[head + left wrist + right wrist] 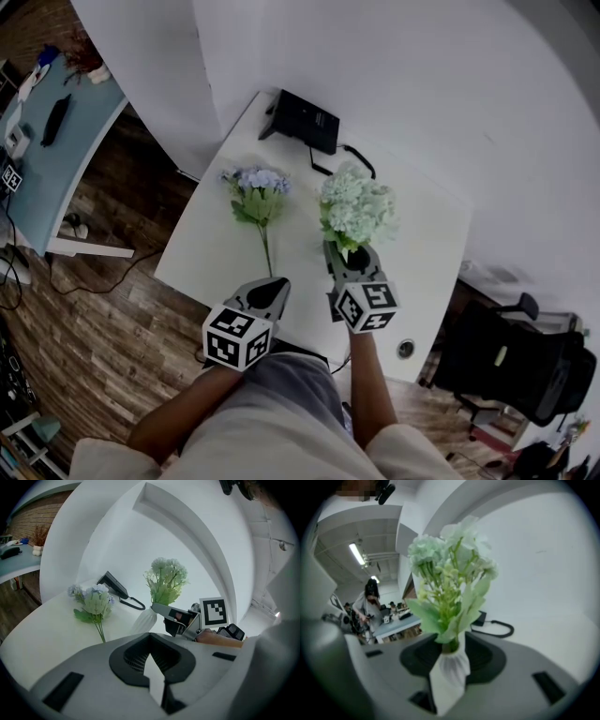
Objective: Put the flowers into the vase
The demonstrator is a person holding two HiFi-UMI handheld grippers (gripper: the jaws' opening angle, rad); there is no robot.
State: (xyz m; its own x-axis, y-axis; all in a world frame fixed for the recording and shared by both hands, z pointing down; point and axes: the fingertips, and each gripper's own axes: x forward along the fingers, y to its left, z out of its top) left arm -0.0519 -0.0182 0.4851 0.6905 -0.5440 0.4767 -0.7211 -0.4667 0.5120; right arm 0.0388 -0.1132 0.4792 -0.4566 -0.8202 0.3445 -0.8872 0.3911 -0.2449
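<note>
A bunch of pale green flowers (356, 208) stands upright in a white ribbed vase (144, 620) on the white table (216, 253). In the right gripper view the vase (452, 667) and the green stems (452, 573) sit right in the gap between my jaws. My right gripper (349, 258) is open around the vase's neck, its pads off it. A second bunch, blue flowers (258, 192) with green leaves, lies flat on the table, stem toward me. My left gripper (277, 283) is shut and empty, just short of that stem's end. The blue bunch (95, 603) lies ahead and left in the left gripper view.
A black desk phone (302, 120) with a looped cord sits at the table's far edge by the white wall. A cable grommet (405, 349) is set in the near right corner. A black office chair (511, 361) stands to the right, a light blue desk (56, 141) to the far left.
</note>
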